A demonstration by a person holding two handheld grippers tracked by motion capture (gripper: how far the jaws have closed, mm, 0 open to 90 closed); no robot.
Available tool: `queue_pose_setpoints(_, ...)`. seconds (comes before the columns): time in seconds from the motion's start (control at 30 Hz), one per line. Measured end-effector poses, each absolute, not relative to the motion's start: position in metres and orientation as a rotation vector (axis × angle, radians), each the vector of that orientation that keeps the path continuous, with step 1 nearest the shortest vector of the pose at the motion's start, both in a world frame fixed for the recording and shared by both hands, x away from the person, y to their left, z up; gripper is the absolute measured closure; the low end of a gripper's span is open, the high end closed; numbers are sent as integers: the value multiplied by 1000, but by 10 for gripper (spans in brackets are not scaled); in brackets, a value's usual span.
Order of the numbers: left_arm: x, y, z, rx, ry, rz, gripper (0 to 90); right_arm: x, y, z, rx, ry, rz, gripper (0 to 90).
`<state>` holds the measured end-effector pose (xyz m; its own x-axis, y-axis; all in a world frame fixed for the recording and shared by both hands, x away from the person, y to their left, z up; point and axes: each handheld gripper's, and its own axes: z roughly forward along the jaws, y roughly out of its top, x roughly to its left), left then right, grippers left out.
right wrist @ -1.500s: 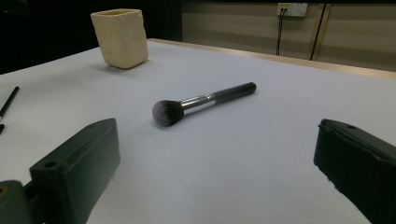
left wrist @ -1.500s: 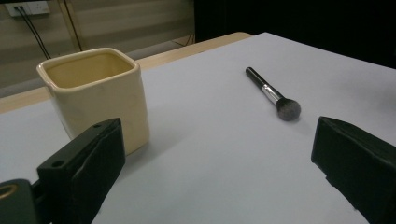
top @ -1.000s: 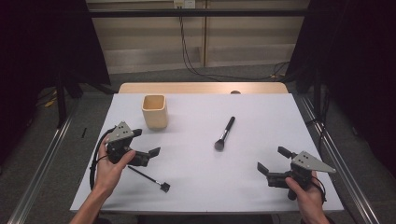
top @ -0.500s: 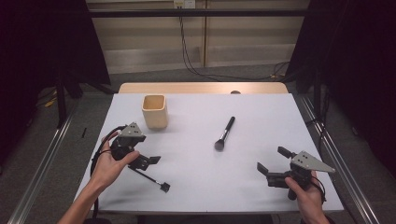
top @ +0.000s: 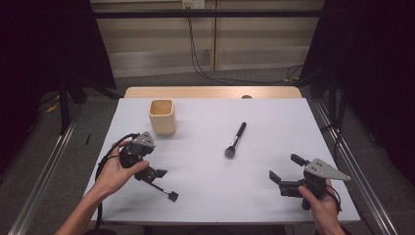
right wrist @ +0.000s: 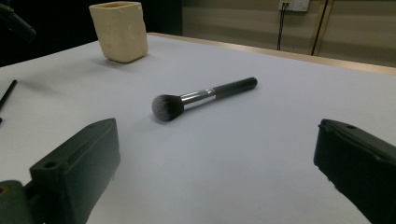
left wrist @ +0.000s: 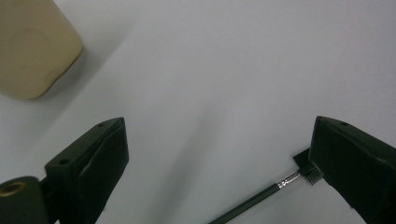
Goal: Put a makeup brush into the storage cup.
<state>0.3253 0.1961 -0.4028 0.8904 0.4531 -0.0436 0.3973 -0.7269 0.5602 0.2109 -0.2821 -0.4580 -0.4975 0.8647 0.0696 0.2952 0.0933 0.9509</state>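
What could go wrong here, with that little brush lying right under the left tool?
The left tool hangs open over the thin small brush; it lies flat on the table, so the jaws might slip off or flick it away. The cup stands close by and could get knocked. The round-handled makeup brush might roll if bumped.
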Motion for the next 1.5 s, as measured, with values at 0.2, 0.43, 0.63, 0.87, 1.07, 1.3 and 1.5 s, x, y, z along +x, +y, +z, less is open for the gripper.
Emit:
queue_pose_setpoints(0.2, 327, 193, -405, 2550, 568, 96, 55, 211, -282, -458, 1142, 1850, 1416, 0)
queue_pose_setpoints(0.43, 328, 189, -410, 2600, 513, 42, 59, 211, -282, -458, 1138, 1861, 1409, 0)
queue_pose_setpoints(0.63, 325, 185, -416, 2666, 435, -34, 59, 212, -281, -459, 1138, 1863, 1409, 0)
queue_pose_setpoints(0.87, 324, 182, -422, 2724, 383, -107, 59, 212, -281, -459, 1138, 1865, 1410, 0)
queue_pose_setpoints(1.07, 322, 179, -427, 2751, 389, -128, 61, 212, -280, -459, 1138, 1867, 1411, 0)
queue_pose_setpoints(1.3, 318, 173, -436, 2814, 358, -162, 65, 212, -280, -459, 1136, 1865, 1412, 0)
queue_pose_setpoints(1.5, 317, 170, -447, 2865, 347, -172, 63, 212, -281, -459, 1135, 1865, 1412, 0)
